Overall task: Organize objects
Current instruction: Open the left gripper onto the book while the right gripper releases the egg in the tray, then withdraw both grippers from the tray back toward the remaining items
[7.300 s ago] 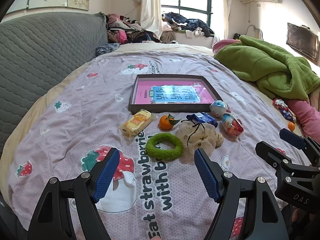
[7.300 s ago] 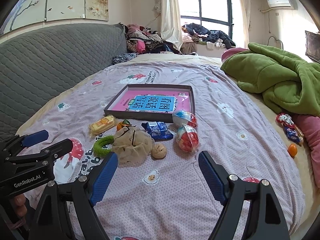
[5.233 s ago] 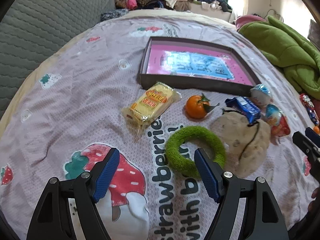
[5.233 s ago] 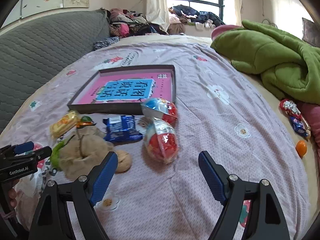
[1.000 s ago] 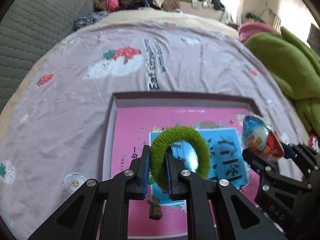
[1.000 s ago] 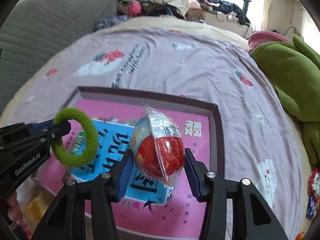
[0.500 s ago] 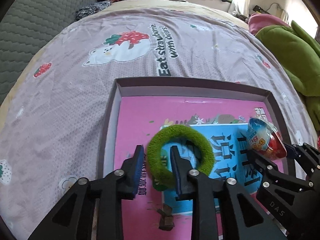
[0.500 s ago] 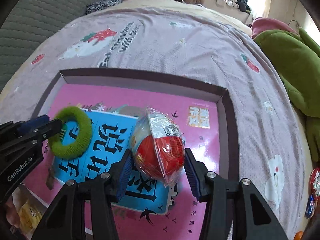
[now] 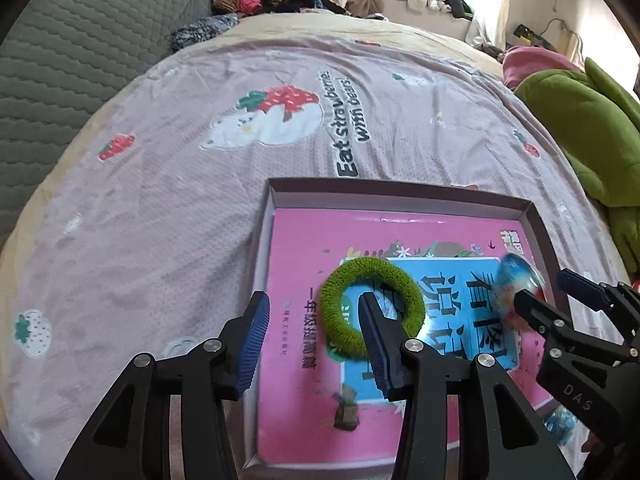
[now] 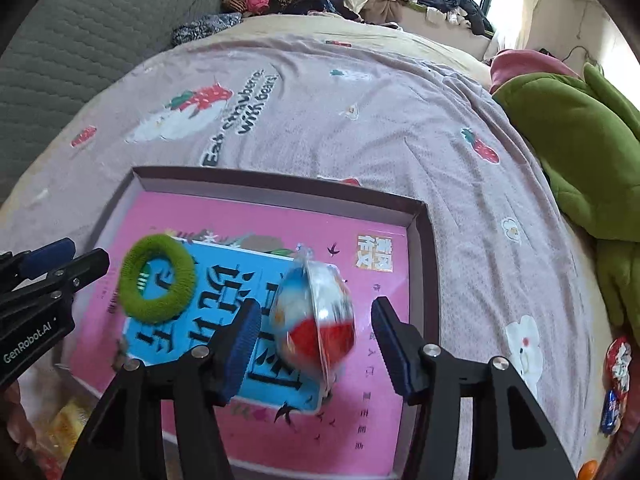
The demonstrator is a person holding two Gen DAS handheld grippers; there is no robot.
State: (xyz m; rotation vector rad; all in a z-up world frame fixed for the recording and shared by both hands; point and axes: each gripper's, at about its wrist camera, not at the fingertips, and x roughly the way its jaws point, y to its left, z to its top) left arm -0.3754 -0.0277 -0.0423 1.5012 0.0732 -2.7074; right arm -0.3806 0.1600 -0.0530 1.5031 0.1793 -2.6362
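In the left wrist view the left gripper (image 9: pixel 312 334) has its jaws apart and opening, and the green ring (image 9: pixel 372 307) lies loose on the pink floor of the shallow box (image 9: pixel 400 190) on the bed, its near rim passing across the right-hand jaw with no pad pressing it; the sound way to finish this release is to let the jaws spread fully, then lift straight up so that jaw does not hook the ring and drag it over the box wall; at the right edge the right gripper (image 9: pixel 560 292) shows with the wrapped toy egg (image 9: pixel 518 292) blurred at its tips. In the right wrist view the right gripper (image 10: pixel 316 346) also has its jaws opening, standing clear of the toy egg (image 10: pixel 316 320) on both sides; the egg is blurred, so I judge it dropping or settling onto the box floor, well inside the far wall (image 10: pixel 280 182); being round it may roll, so a slow, vertical withdrawal seems wise; the ring (image 10: pixel 157 278) rests just beside the left gripper (image 10: pixel 64 258).
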